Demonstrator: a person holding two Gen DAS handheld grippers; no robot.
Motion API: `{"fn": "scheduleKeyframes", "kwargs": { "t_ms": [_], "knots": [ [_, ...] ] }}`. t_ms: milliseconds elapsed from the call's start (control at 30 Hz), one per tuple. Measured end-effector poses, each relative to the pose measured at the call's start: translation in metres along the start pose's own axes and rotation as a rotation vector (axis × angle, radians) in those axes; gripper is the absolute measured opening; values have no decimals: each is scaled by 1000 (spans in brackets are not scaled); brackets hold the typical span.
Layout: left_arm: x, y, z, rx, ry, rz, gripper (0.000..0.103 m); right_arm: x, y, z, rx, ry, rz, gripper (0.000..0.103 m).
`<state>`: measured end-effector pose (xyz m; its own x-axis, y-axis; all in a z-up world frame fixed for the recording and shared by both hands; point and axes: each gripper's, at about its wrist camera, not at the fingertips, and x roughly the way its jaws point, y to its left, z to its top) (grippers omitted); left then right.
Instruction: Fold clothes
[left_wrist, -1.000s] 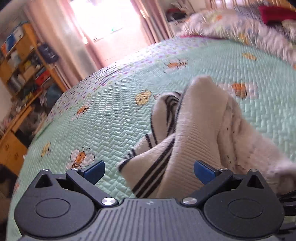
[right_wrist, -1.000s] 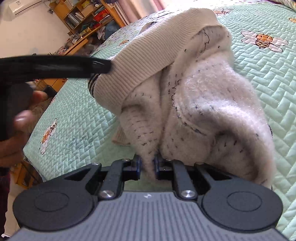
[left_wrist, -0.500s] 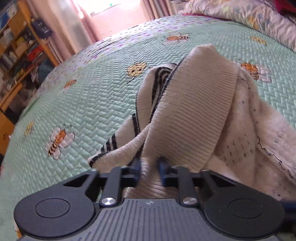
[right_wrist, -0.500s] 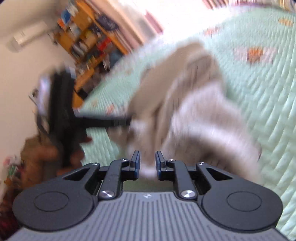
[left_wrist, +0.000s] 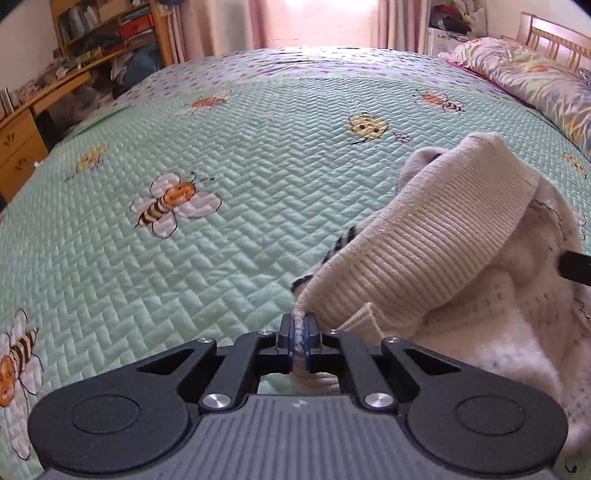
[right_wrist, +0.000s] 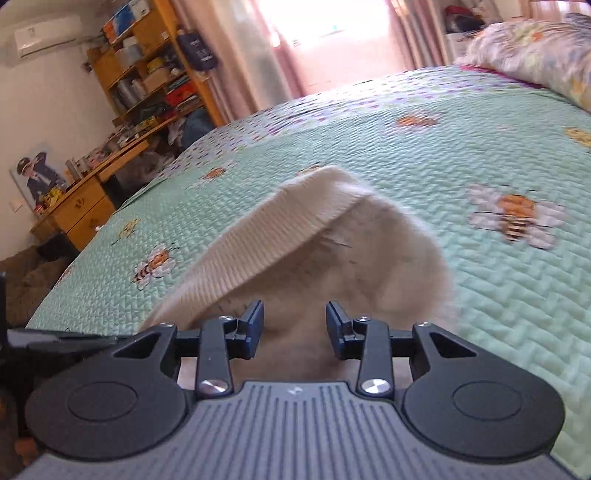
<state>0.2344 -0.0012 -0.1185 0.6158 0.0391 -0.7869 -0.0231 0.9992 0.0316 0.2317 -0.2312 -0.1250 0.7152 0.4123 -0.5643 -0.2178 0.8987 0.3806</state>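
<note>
Left wrist view: the left gripper (left_wrist: 300, 332) is clamped on a thin edge of the cream sweater (left_wrist: 436, 258), the blue pads squeezing the knit with only the fabric's thickness between them. From this pinch the garment rises toward 2 o'clock as a broad ribbed band, its fleecy inner side spreading toward 4 o'clock. A few dark stripes (left_wrist: 343, 238) show at the band's edge, toward 1 o'clock from the pads. At 3 o'clock, a black bar (left_wrist: 574, 266) at the frame edge lies against the fleece; what it belongs to cannot be told. The sweater rests on a green quilted bedspread (left_wrist: 221, 258) printed with bees.

Right wrist view: the right gripper (right_wrist: 294, 328) stands partly open, its jaws having just been opening; the pads (right_wrist: 255, 325) do not press on anything. The sweater (right_wrist: 314, 251) lies directly ahead at 12 o'clock, its ribbed band arching from 10 o'clock up toward 12 o'clock, and fleecy fabric shows in the gap between the pads. The bedspread (right_wrist: 480, 314) extends toward 2 o'clock. This view is slightly blurred.
</note>
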Motion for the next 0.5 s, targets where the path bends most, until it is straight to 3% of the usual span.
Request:
{"fn": "scheduleKeyframes", "kwargs": {
  "t_ms": [200, 400, 433, 500],
  "knots": [
    [7, 24, -7, -49, 1, -30, 5, 59, 61, 14, -92, 37, 33, 40],
    [12, 52, -12, -109, 12, -32, 5, 90, 133, 17, -245, 55, 134, 40],
    [13, 56, -13, -118, 16, -18, 0, 94, 142, 16, -265, 64, 154, 40],
    [17, 67, -15, -134, 23, 37, 0, 103, 160, 12, -301, 96, 227, 40]
  ]
}}
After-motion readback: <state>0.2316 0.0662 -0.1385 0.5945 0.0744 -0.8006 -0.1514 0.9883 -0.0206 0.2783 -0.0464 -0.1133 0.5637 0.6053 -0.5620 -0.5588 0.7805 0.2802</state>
